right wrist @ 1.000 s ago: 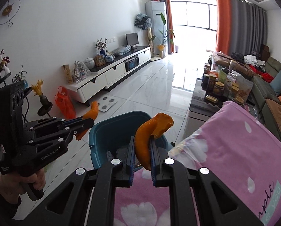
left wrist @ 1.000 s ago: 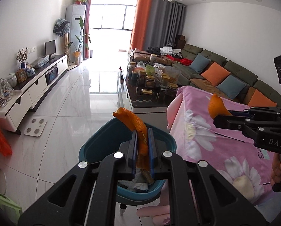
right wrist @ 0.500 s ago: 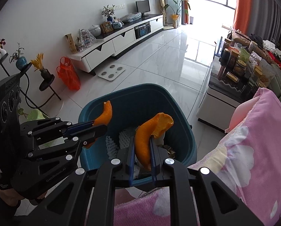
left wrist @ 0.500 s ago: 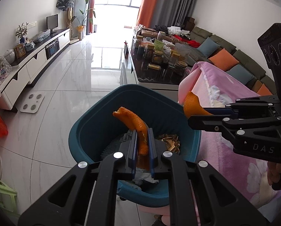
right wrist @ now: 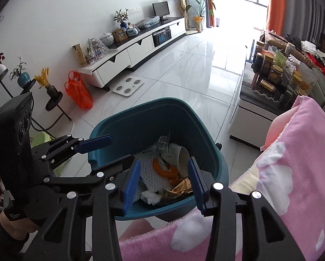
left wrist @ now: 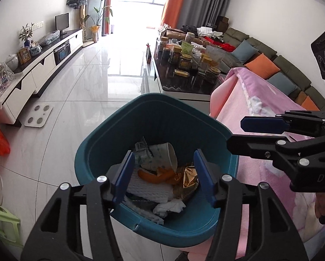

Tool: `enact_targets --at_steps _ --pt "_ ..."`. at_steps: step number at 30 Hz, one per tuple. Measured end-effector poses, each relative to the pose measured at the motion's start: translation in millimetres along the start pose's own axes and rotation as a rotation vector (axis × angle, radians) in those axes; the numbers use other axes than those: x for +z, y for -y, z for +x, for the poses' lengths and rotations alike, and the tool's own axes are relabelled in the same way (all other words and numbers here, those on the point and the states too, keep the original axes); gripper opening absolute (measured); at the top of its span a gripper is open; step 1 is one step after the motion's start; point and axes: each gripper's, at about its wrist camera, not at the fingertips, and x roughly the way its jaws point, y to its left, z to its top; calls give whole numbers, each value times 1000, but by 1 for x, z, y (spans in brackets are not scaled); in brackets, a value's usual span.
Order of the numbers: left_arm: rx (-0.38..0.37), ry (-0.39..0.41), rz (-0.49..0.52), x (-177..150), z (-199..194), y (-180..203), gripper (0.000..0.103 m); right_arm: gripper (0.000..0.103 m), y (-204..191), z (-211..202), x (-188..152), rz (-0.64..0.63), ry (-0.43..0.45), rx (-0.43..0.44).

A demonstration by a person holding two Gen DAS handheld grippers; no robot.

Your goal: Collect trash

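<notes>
- Below, both grippers hang over the teal bin, which stands on the tiled floor just beside the pink blanket.
- Left gripper: jaws opening, fingers spread, nothing between the pads.
- Right gripper: jaws likewise opening, fingers apart and empty.
- Orange peels: lying inside the bin on a white foam net, beside a crushed paper cup, a gold wrapper and crumpled tissue.
- Handling, as a judgement: peel is light, limp and slightly slick, best pinched across a thick curl near its middle, with modest force so it does not tear.
- Cup and wrapper should crush readily; a hold on a rim or fold would suit them.
- Foam net and tissue are soft and may snag on a pad.
</notes>
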Motion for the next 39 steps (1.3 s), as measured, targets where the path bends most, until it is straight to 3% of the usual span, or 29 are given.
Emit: enact_targets --at_steps 11,15,17,23,26,29,39 --pt "6 96 83 22 -38 37 75 49 23 -71 -13 80 202 -31" --pt "-4 122 113 24 -54 54 79 59 35 -97 -28 108 265 -64" --pt "-12 137 128 26 -62 64 81 61 40 -110 -37 125 292 -98" --pt "-49 193 187 27 -85 105 93 83 57 -153 -72 185 393 -208" --pt "-85 227 220 26 -99 133 97 88 67 -177 -94 219 444 -272" --pt "-121 258 258 24 -112 163 97 95 74 -201 -118 246 491 -344" --pt "-243 360 338 2 -153 242 97 96 81 -261 -196 344 604 -535"
